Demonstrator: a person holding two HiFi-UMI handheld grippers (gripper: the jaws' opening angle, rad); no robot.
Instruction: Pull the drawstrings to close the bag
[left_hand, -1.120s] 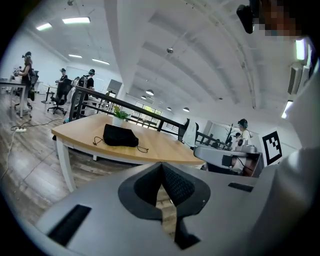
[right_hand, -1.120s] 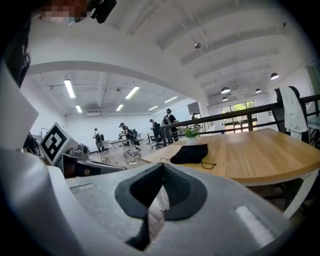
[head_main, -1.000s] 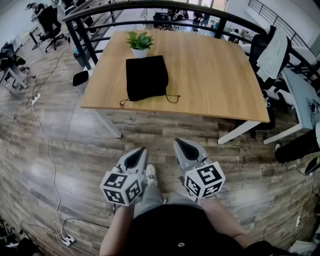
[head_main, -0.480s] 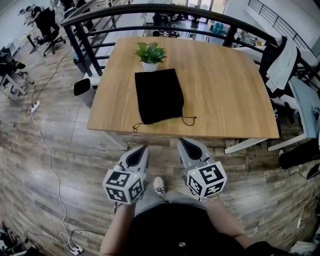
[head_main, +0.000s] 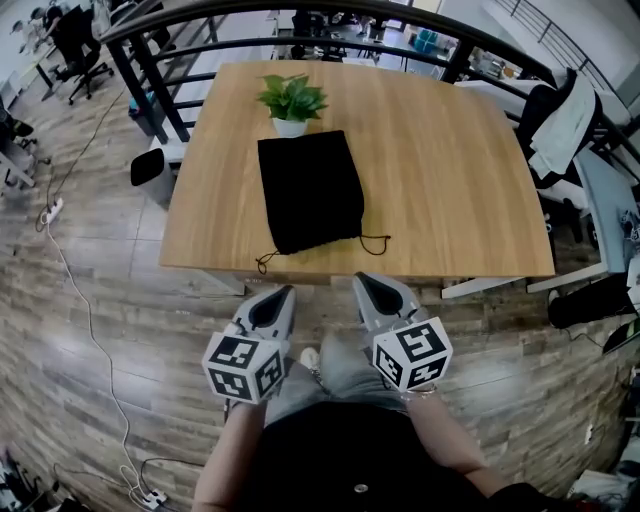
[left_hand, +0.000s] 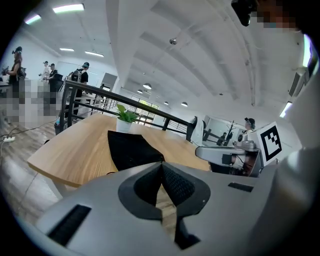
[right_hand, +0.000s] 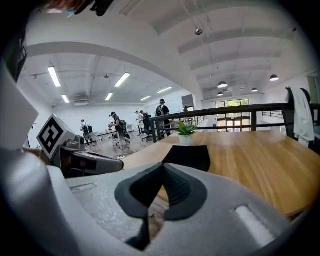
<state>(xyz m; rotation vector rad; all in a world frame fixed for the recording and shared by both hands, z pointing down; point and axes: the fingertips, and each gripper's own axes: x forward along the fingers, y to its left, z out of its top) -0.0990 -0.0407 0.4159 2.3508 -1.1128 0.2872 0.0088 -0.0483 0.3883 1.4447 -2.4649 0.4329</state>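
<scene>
A black drawstring bag (head_main: 308, 190) lies flat on the wooden table (head_main: 450, 170), its mouth toward the near edge. One cord loop (head_main: 377, 243) trails at the mouth's right and another cord end (head_main: 264, 262) at its left. My left gripper (head_main: 282, 294) and right gripper (head_main: 362, 283) hover side by side just short of the table's near edge, both shut and empty. The bag (left_hand: 131, 148) shows ahead in the left gripper view, and the bag (right_hand: 190, 157) in the right gripper view.
A potted plant (head_main: 291, 103) stands on the table just behind the bag. A black railing (head_main: 160, 90) runs behind and to the left of the table. A white-draped chair (head_main: 562, 110) stands at the right, cables (head_main: 75, 290) lie on the floor at left.
The table and bag have come nearer and lower in the head view as I walked up. Both grippers, still shut, now sit just before the table edge.
</scene>
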